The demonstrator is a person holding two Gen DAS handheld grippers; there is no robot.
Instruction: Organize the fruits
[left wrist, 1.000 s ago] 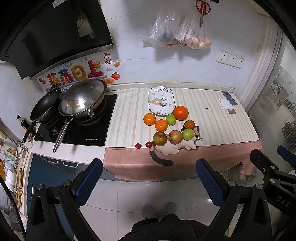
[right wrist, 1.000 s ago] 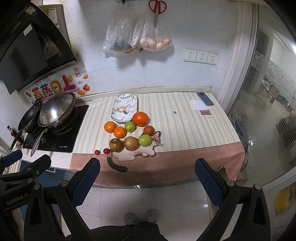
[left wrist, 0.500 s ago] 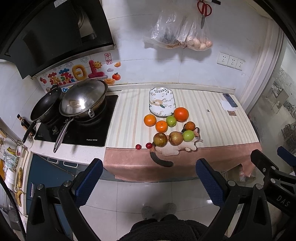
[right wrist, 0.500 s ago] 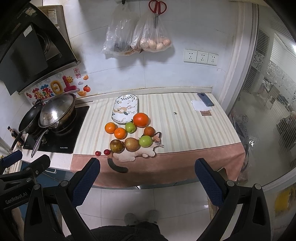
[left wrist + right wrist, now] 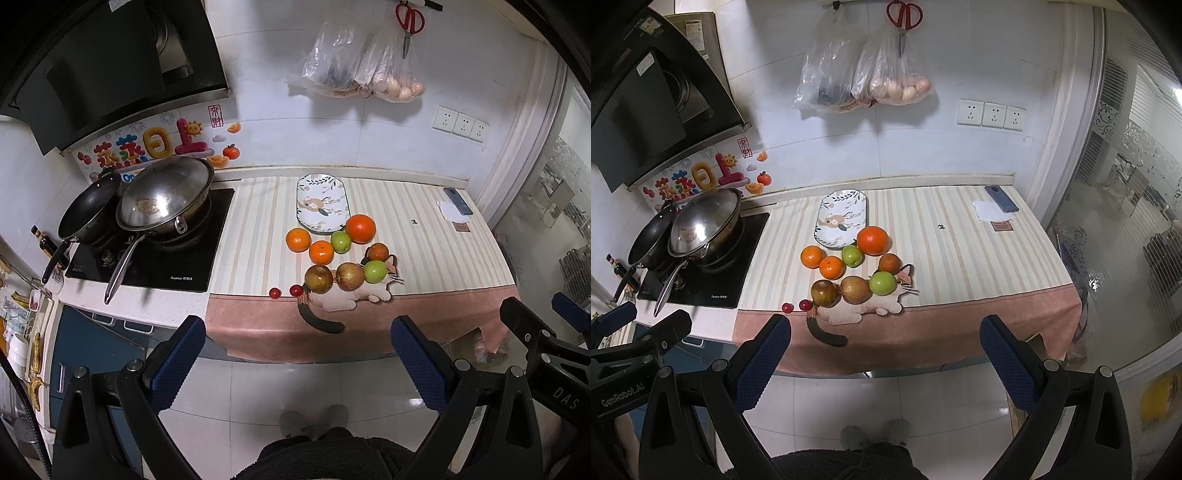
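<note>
Several fruits lie grouped on the striped counter cloth (image 5: 255, 236): a large orange (image 5: 360, 228) (image 5: 872, 240), smaller oranges (image 5: 297, 239), green apples (image 5: 375, 271) (image 5: 882, 283), two brownish apples (image 5: 318, 279) (image 5: 823, 293) and two small red fruits (image 5: 274, 293) near the front edge. An oval patterned plate (image 5: 322, 203) (image 5: 841, 218) sits empty behind them. My left gripper (image 5: 295, 354) and right gripper (image 5: 884, 350) are both open and empty, held well back from the counter over the floor.
A stove with a steel wok (image 5: 164, 197) and a black pan (image 5: 88, 210) stands left of the cloth. A phone (image 5: 1001, 198) and papers lie at the far right. Bags and scissors (image 5: 904, 22) hang on the wall. A glass partition (image 5: 1126, 206) is at right.
Both views have drifted very slightly toward the counter; the fruits and plate have not moved. Both grippers stay open.
</note>
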